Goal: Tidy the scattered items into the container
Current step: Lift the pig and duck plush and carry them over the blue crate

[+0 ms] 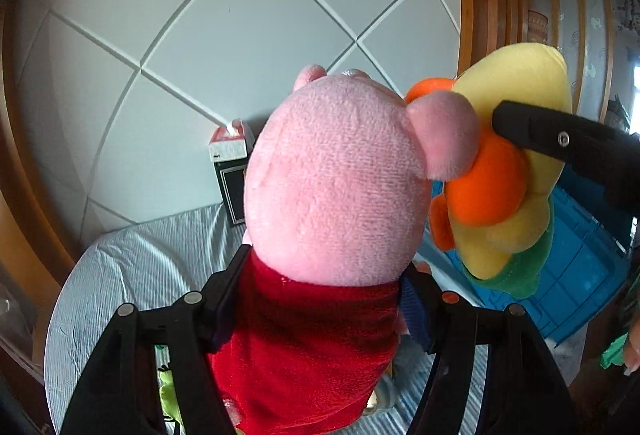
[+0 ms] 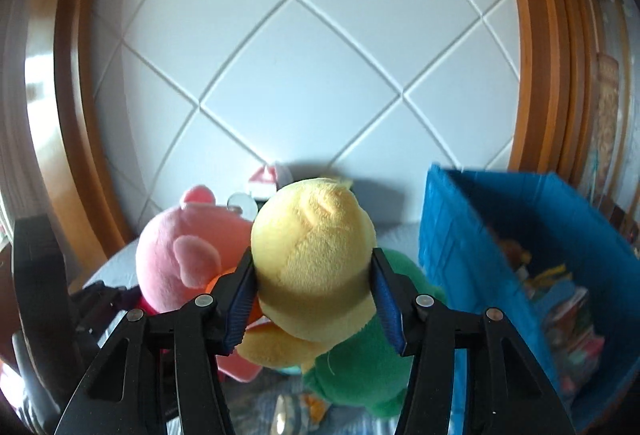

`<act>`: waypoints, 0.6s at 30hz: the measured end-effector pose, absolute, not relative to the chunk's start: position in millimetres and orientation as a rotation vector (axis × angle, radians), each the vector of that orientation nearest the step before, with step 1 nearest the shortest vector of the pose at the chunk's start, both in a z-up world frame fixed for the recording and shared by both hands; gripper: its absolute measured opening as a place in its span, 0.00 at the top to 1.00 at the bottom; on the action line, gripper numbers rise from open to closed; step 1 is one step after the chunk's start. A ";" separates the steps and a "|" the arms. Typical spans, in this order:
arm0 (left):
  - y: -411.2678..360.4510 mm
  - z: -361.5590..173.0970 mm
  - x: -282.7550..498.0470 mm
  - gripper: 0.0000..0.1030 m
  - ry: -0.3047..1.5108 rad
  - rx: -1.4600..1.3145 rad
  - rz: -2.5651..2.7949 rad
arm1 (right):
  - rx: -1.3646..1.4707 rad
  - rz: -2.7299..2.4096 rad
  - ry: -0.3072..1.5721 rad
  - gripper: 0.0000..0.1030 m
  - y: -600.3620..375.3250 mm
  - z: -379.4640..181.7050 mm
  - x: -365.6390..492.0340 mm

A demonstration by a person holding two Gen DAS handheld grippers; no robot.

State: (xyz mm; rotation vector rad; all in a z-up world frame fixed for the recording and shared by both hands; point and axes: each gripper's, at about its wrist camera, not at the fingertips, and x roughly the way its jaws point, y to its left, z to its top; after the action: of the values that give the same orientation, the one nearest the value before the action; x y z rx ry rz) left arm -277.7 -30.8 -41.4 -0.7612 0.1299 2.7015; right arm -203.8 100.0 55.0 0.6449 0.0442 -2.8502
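A pink pig plush in a red dress hangs in the air, and my left gripper is shut on its red body. Beside it on the right is a yellow duck plush with an orange beak and green clothes. My right gripper is shut on the duck at the base of its head, blue pads pressing both sides. The two toys touch, with the pig left of the duck. An open blue container stands to the right, below the toys; it shows in the left wrist view as the container.
A bed with a pale striped sheet lies below. A small red, white and black box stands against the white padded wall. A green toy lies on the sheet under my left gripper. Several colourful items fill the container. Wooden frames border both sides.
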 end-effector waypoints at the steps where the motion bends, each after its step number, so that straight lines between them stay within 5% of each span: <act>1: -24.1 -32.4 -278.0 0.35 0.120 -0.737 2.709 | 0.607 -2.860 0.050 0.49 107.9 67.6 -203.5; 12: 152.5 57.3 -283.0 0.35 0.045 -0.510 2.738 | 0.369 -2.928 0.114 0.51 280.1 151.5 -232.8; 18: 277.1 68.3 -316.1 0.35 0.039 -0.618 2.721 | 0.439 -2.933 0.172 0.51 389.2 153.4 -287.2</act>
State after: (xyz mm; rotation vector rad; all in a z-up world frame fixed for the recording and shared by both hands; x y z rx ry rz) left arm -316.1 277.1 68.3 -0.6176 0.0391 2.7214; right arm -287.2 389.2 153.4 0.4386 0.1725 -2.9328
